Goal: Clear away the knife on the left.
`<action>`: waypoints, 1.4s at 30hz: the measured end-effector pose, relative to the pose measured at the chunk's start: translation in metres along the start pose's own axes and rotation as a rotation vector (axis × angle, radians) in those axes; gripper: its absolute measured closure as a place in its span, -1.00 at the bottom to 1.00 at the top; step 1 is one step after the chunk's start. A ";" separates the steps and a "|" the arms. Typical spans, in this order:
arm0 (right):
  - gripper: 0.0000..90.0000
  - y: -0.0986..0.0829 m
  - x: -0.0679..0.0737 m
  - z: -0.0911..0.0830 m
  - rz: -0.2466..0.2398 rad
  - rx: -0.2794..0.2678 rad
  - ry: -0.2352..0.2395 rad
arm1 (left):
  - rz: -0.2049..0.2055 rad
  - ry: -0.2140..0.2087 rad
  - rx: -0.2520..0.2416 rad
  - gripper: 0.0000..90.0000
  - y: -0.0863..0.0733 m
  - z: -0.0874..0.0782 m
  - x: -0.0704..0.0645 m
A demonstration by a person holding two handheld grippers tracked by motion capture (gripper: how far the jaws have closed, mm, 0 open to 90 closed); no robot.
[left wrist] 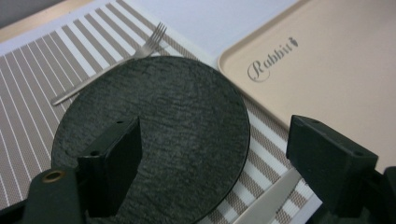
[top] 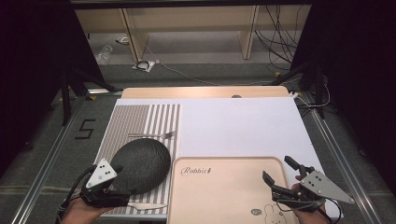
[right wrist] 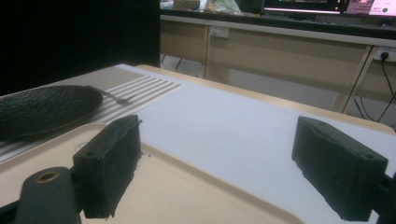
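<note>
Left tool [top: 122, 182] hangs over the near edge of the dark round plate [top: 142, 164], jaws spread wide, gripping nothing. The plate lies on the striped placemat [top: 140, 120] at the bench's 8 o'clock. A fork [top: 154, 135] lies at the plate's 12 o'clock, a knife [top: 148, 206] at its 6. Right tool [top: 279, 170], jaws wide and empty, hovers over the beige tray [top: 224, 191] at 5 o'clock.
</note>
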State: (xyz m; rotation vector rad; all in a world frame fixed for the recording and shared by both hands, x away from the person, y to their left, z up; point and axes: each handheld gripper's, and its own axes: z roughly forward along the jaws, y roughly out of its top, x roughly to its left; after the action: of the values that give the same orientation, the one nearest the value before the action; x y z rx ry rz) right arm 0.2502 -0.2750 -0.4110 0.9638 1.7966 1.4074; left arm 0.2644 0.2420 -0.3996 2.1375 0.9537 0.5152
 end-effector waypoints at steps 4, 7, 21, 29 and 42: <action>-0.64 0.000 0.000 0.000 0.001 0.001 0.002 | 0.000 0.000 0.050 -0.59 -0.005 0.000 0.004; -0.64 0.000 0.000 0.000 -0.001 0.002 0.002 | 0.000 -0.009 0.101 -0.58 -0.009 0.001 0.006; -0.64 -0.001 0.001 0.001 0.001 0.011 0.007 | 0.054 -0.026 0.273 -0.55 -0.022 0.007 0.014; -0.64 -0.001 0.000 0.002 0.003 0.014 0.005 | 0.065 -0.041 0.377 -0.53 -0.027 0.010 0.019; -0.63 -0.001 0.000 0.002 0.002 0.010 0.006 | 0.088 -0.067 0.529 -0.43 -0.035 0.027 0.024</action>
State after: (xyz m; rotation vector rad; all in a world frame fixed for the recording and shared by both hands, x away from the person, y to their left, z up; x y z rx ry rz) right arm 0.2519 -0.2739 -0.4130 0.9676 1.8092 1.4049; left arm 0.2795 0.2638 -0.4426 2.6572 1.0459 0.2437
